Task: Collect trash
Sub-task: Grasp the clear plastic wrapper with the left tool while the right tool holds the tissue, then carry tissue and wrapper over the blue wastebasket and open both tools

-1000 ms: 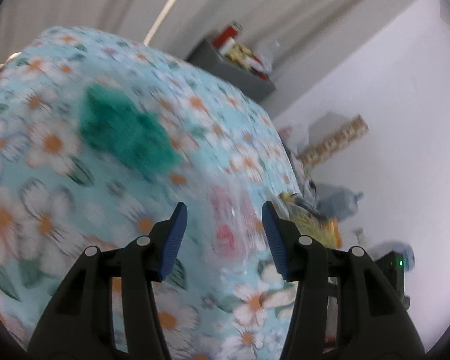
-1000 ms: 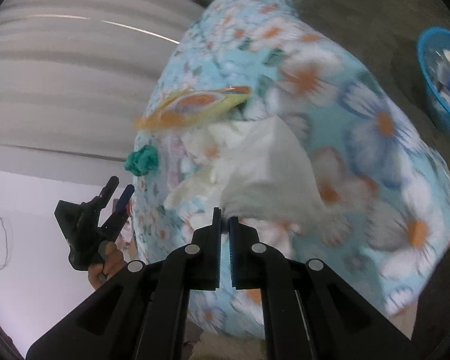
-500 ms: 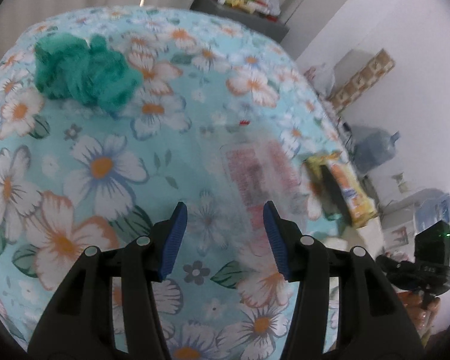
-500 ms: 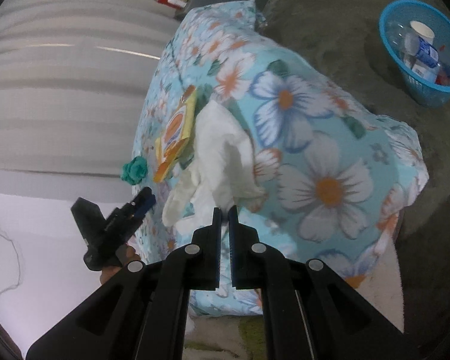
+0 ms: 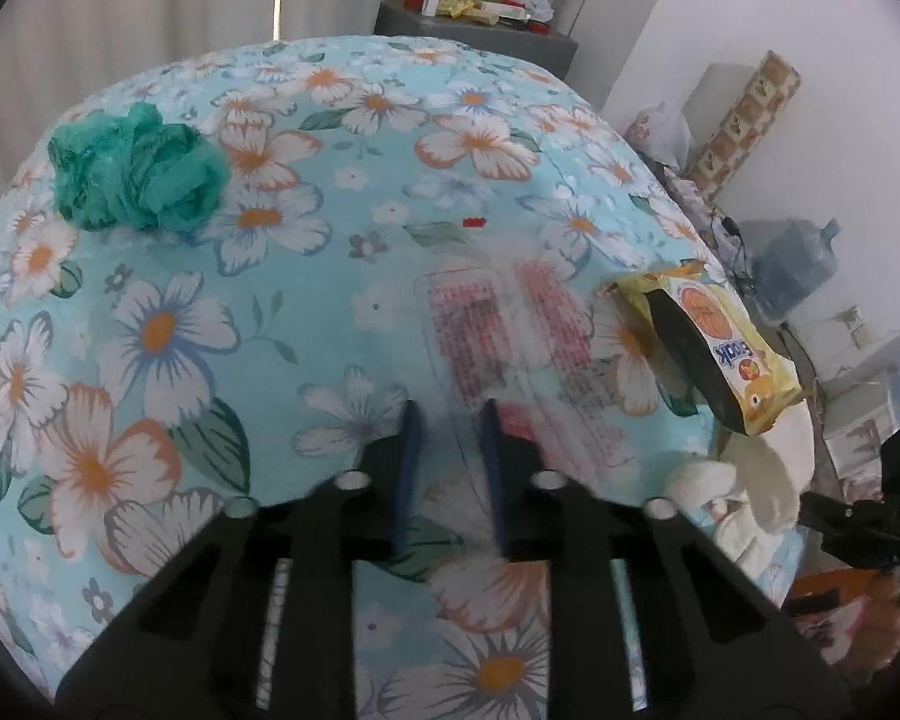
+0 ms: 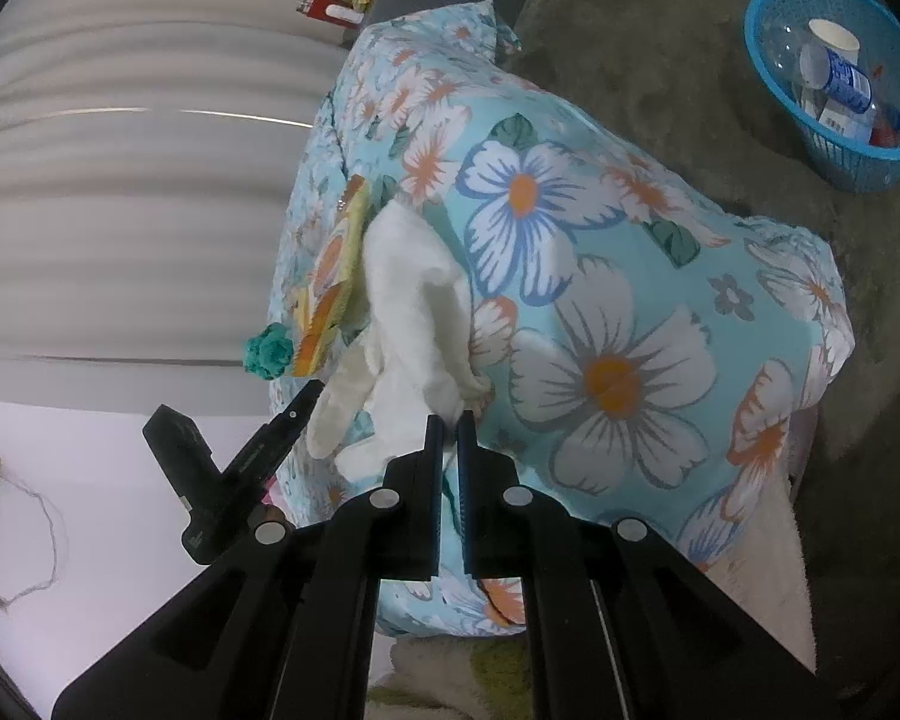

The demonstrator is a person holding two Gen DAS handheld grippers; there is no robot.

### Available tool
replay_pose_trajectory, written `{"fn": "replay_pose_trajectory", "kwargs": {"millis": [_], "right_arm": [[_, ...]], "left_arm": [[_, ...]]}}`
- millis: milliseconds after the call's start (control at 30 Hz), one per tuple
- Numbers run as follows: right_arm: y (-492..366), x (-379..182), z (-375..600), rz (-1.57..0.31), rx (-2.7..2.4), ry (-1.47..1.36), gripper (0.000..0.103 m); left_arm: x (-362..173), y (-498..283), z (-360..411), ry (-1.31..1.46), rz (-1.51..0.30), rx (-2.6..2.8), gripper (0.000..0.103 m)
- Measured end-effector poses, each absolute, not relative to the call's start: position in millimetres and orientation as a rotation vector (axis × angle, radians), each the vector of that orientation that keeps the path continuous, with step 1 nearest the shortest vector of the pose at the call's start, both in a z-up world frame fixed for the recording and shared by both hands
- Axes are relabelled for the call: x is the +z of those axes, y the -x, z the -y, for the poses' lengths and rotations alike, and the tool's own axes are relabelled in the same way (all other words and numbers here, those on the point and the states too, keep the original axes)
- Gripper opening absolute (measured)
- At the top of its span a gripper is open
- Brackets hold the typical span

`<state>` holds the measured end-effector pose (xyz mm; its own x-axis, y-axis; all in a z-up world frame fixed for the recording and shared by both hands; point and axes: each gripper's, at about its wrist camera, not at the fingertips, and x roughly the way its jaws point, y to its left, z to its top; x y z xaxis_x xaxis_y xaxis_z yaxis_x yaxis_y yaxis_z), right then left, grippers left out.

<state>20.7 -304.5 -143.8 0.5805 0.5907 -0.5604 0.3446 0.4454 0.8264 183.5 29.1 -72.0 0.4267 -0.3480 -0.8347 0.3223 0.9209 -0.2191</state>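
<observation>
A floral cloth (image 5: 168,324) in pale blue covers a rounded surface that fills most of both views. Behind it hangs a grey curtain (image 6: 120,138), and a dark cabinet (image 5: 480,36) with bottles and packets stands against the white wall. On the grey floor (image 6: 660,48), well apart from the cloth, a blue basket (image 6: 768,18) holds a cup and bottles.

A white tissue (image 6: 414,300) lies crumpled on the cloth, its long axis running from the right gripper (image 6: 450,420) away toward the curtain. That gripper's fingers are pressed almost together, pinching the tissue's near edge. Just beside the tissue a yellow wrapper (image 5: 720,348) lies with its long axis pointing the same way. A green wad (image 5: 138,174) sits at the far edge.

A clear wrapper (image 5: 510,330) with red print lies flat near the middle of the cloth, long axis running away from the left gripper (image 5: 450,414). Its jaws are closing around the wrapper's near end; blur hides whether the pads press it yet.
</observation>
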Motion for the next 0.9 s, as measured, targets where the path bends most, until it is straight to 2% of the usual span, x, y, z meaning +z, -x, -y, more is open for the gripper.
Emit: {"fn": "replay_pose_trajectory", "kwargs": {"millis": [167,433,600,667,700,733,833,900], "right_arm": [[-13,-123,300,-0.957,0.193,-1.075,0.005],[-1,-91,301,-0.912,0.129,-0.947,0.005],[4,-106,316,-0.905,0.097,-1.067,0.007],[5,-115,321,-0.896,0.106,-1.137,0.017],[4,-119,323,-0.893,0.105,-1.170,0.028],[2,-123,325,-0.892,0.100,-1.196,0.033],[-10,-131,325,-0.904,0.092,-1.214,0.039],[-17,-135,324,-0.911,0.087,-1.224,0.039]], "left_arm": [[-58,-177,-42,0.082,-1.008,-0.428,0.001],[-24,-162,-87,0.106,-0.877,-0.297,0.000],[-13,-153,-102,0.150,-0.864,-0.314,0.000],[-8,-146,-99,0.151,-0.847,-0.340,0.000],[-5,-144,-97,0.148,-0.837,-0.353,0.000],[-4,-143,-93,0.146,-0.829,-0.361,0.000],[4,-138,-81,0.112,-0.780,-0.367,0.000],[7,-137,-76,0.094,-0.765,-0.367,0.000]]}}
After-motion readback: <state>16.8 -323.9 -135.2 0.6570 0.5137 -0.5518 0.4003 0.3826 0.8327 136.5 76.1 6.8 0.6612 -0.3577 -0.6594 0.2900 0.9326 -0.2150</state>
